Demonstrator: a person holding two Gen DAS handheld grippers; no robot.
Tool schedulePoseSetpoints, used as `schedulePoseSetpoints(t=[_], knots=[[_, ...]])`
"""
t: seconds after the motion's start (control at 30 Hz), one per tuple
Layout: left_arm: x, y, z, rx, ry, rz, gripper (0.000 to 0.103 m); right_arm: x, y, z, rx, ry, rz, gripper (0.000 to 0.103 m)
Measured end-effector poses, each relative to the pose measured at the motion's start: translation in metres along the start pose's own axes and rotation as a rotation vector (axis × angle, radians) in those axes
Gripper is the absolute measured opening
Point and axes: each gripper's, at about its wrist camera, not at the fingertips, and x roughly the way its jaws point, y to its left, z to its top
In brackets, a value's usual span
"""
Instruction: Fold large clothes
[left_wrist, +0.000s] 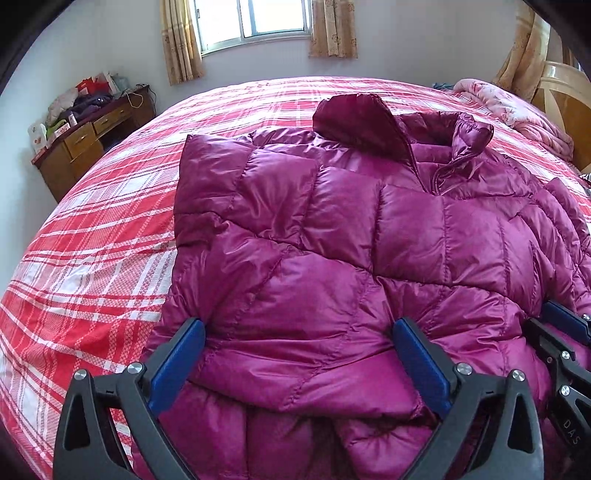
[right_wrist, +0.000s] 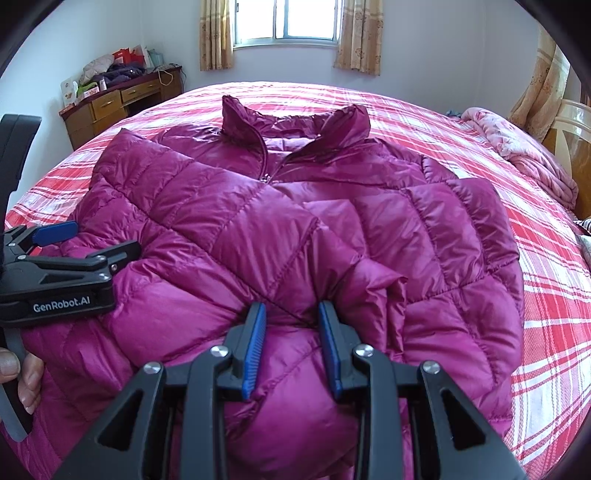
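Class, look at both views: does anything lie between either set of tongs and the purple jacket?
Nothing visible does. The left tongs stand open right over the jacket; the right tongs already pinch a fold of it.

A magenta quilted puffer jacket (right_wrist: 280, 229) lies front-up, filling the centre of the frame, its stand-up collar at upper centre and the zip partly open below it. Both sleeves are folded inward across the chest, their cuffs meeting at lower centre. The fabric is shiny and puffed.
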Motion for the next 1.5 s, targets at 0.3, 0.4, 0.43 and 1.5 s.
schedulePoseSetpoints(t=[0.3, 0.4, 0.43, 1.5], knots=[[0.000, -0.002, 0.000, 0.006, 0.000, 0.009, 0.102, 0.001, 0.004, 0.000, -0.015, 0.000, -0.023, 0.033], [0.000, -0.003, 0.000, 0.006, 0.000, 0.009, 0.102, 0.001, 0.003, 0.000, -0.015, 0.000, -0.023, 0.033], [0.000, -0.003, 0.001, 0.005, 0.000, 0.007, 0.102, 0.001, 0.004, 0.000, -0.017, 0.000, -0.026, 0.033], [0.075, -0.013, 0.209, 0.013, -0.051, -0.083, 0.102, 0.010, -0.079, 0.125, 0.074, -0.036, 0.097, 0.074]])
